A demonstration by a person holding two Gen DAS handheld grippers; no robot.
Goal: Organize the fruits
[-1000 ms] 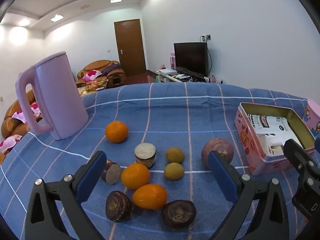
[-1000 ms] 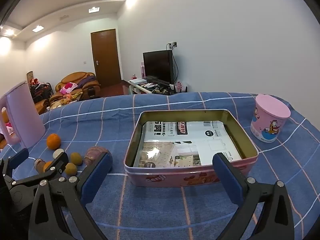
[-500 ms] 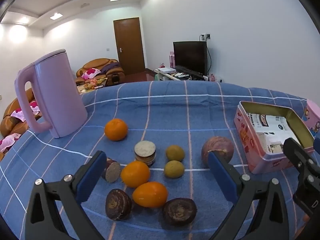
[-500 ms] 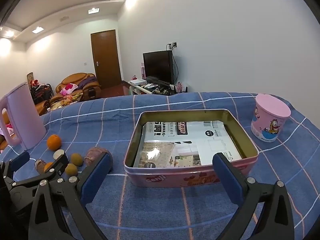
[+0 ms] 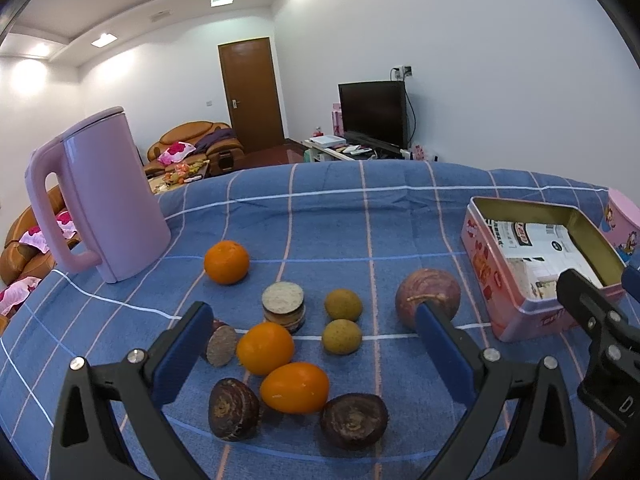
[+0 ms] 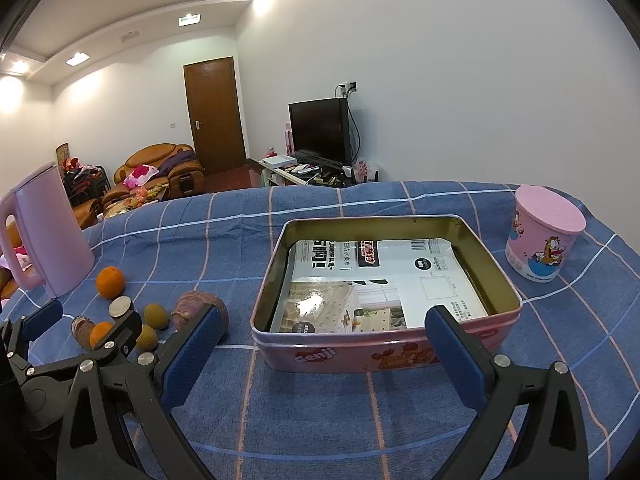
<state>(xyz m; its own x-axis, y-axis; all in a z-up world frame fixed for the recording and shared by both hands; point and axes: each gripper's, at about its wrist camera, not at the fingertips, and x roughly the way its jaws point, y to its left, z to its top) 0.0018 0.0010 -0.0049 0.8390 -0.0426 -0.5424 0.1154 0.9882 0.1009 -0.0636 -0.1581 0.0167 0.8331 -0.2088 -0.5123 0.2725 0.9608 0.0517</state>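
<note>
Blue checked cloth [image 5: 328,216] covers the table, living room behind. Left wrist view: the left gripper [image 5: 316,330] is held spread and empty above the fruit cluster, nothing pinched. Oranges [image 5: 226,262] [image 5: 265,347] [image 5: 295,387], two small green-brown fruits [image 5: 343,304] [image 5: 342,336], a purple round fruit [image 5: 427,298], dark halved pieces [image 5: 234,408] [image 5: 354,420] and a stacked cut piece [image 5: 283,307] all lie loose on the cloth, none in the pink tin [image 5: 484,264] to the right. The pick step is judged not yet begun; next, one fruit is to be straddled and closed on. The kettle [image 5: 108,200] stands well apart.

Right wrist view: the right gripper [image 6: 320,344] is spread, empty, near the tin [image 6: 276,280], which holds only a printed packet [image 6: 384,280]. The pink cup [image 6: 540,240] stands beyond. Fruit types are hard to tell; several are hidden by the left gripper's frame.
</note>
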